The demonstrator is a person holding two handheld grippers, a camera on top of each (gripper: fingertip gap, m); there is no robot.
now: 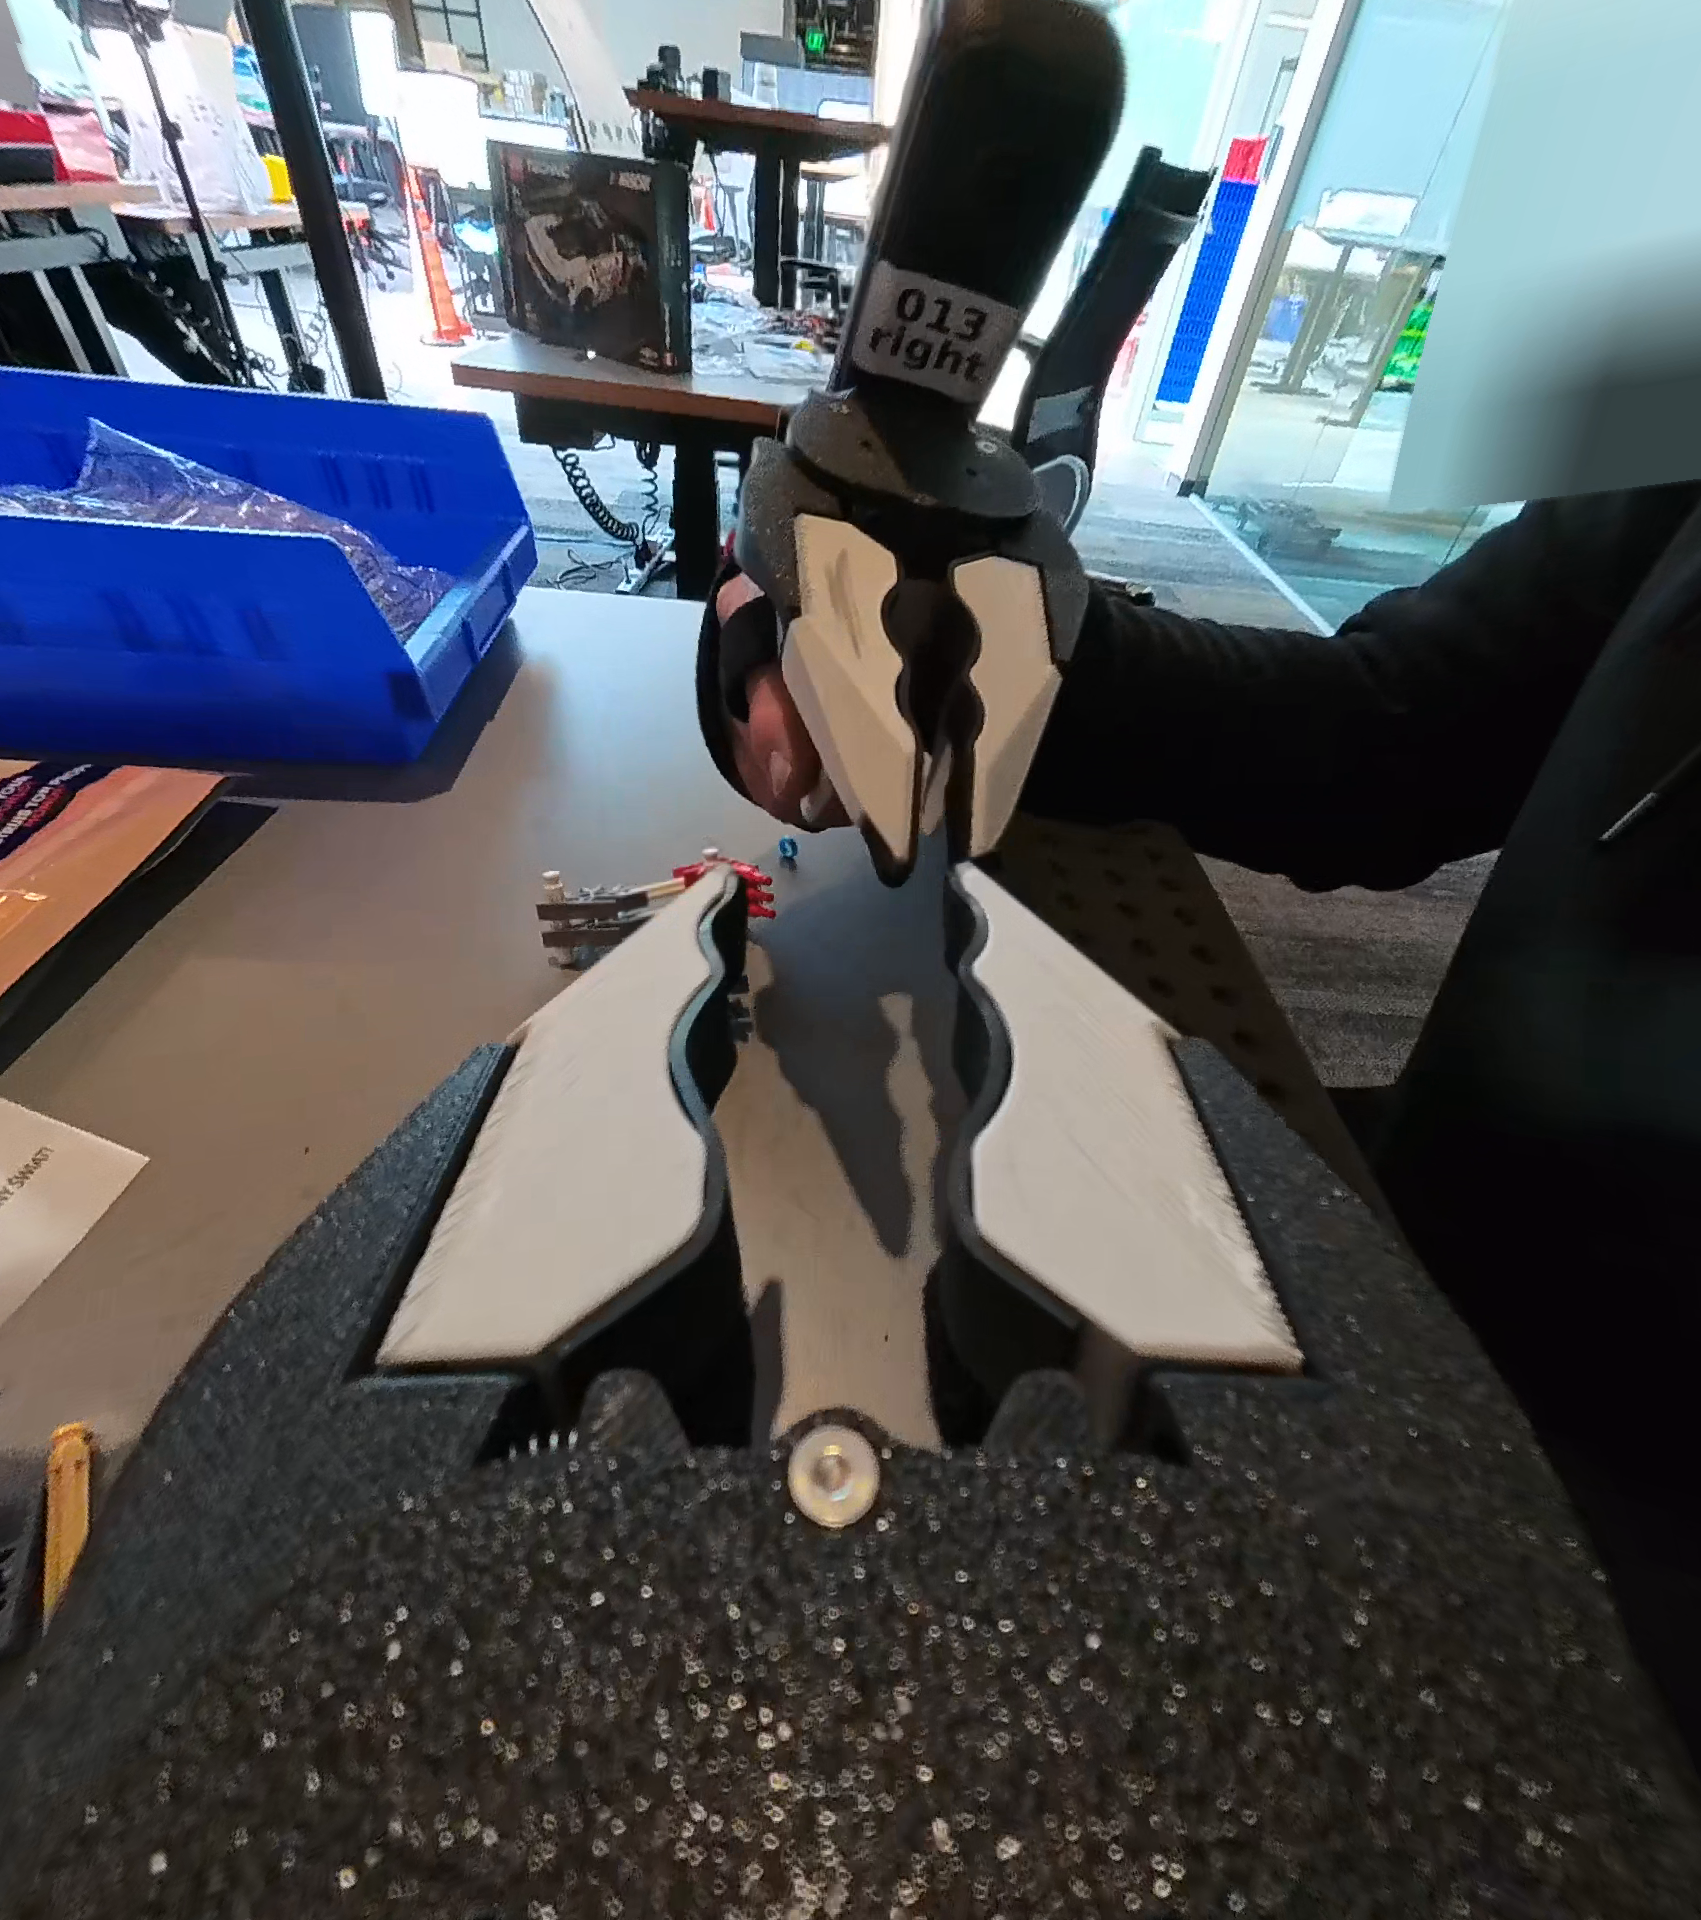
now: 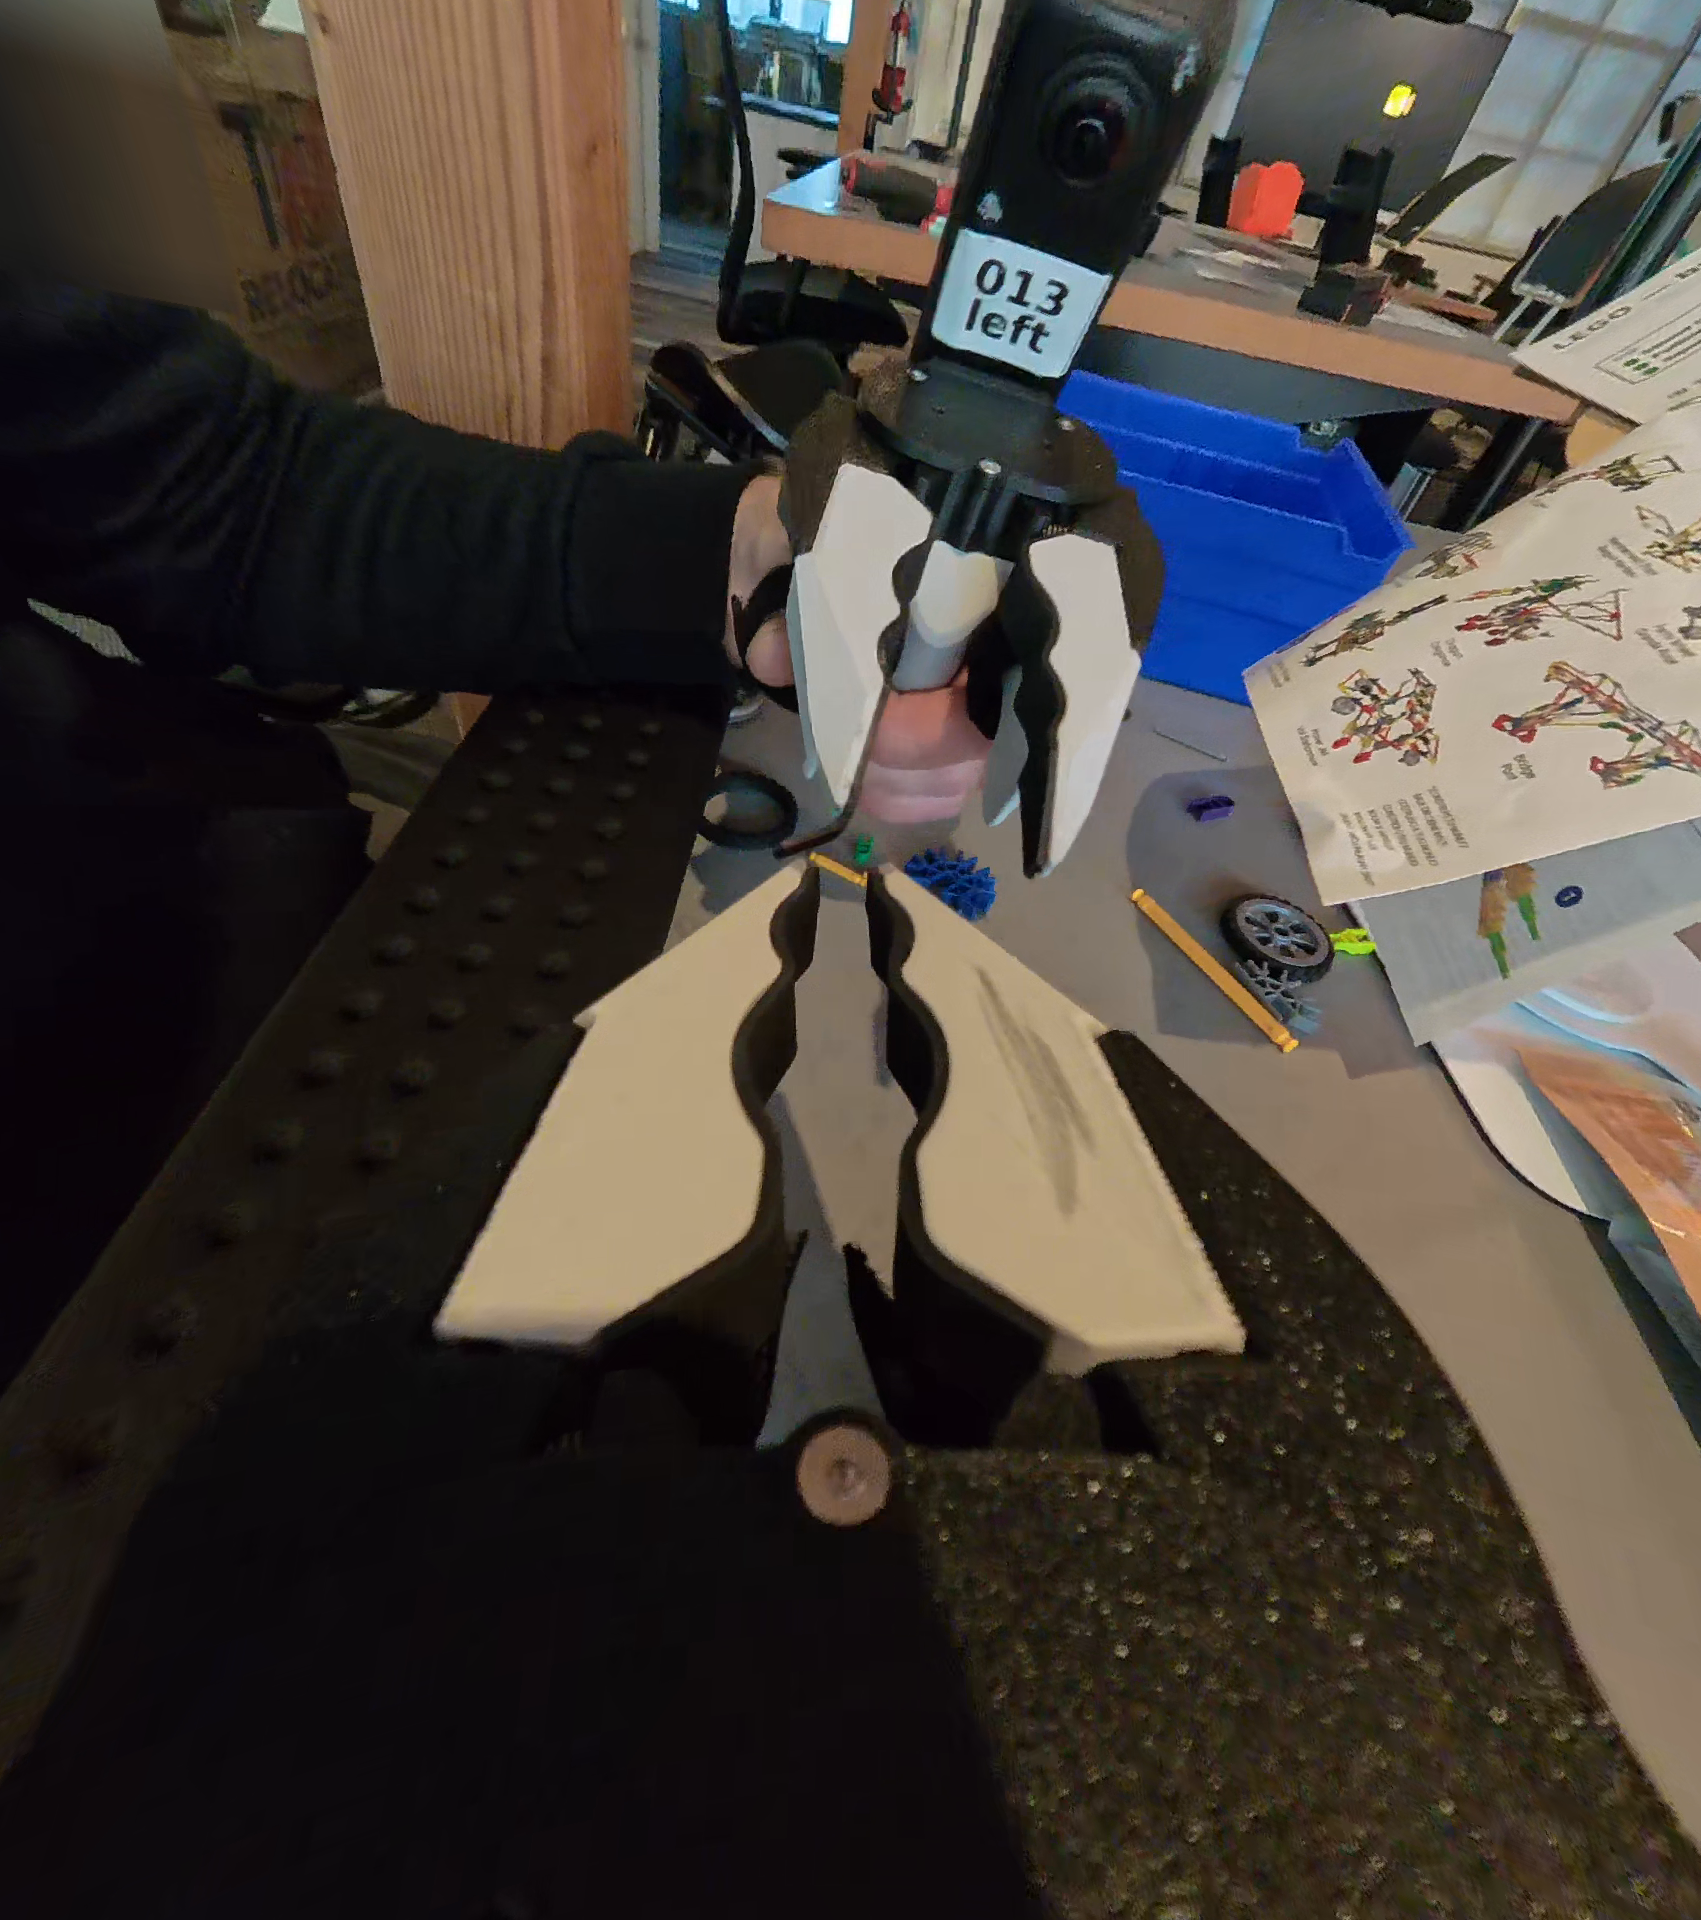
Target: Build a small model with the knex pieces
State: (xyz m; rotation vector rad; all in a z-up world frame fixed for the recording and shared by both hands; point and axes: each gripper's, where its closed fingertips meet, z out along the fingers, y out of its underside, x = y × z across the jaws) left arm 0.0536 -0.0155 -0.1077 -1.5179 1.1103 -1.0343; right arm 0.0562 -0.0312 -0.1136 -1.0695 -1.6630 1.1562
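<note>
The left gripper (image 1: 841, 883) hangs low over the grey table (image 1: 306, 1039) with its white fingers (image 1: 597, 1122) clearly apart, and nothing sits between them. In the right wrist view this same gripper (image 2: 939, 831) points down from above, also open and empty. Just beside its left fingertip lies a small assembly (image 1: 607, 909) of grey, white and red toy parts, and a tiny blue piece (image 1: 788, 850) rests a little behind it.

The right gripper (image 2: 841, 883) has its fingers (image 2: 659, 1122) much closer together, with only a narrow gap at the tips. I cannot tell for sure if it grips anything; no object shows inside. In the left wrist view the right gripper (image 1: 913, 842) points down with the tips nearly closed.

Near its tips lie a short yellow rod (image 2: 838, 869), a small green piece (image 2: 862, 848) and a blue connector (image 2: 952, 883). Further right are a long yellow rod (image 2: 1210, 966), a wheel (image 2: 1277, 938), a purple piece (image 2: 1210, 806) and paper sheets (image 2: 1552, 675) with toy drawings. A blue bin (image 1: 202, 582) stands to the left, raised above the table, and a black studded mat (image 2: 472, 987) lies under the person's sleeve (image 2: 358, 551).
</note>
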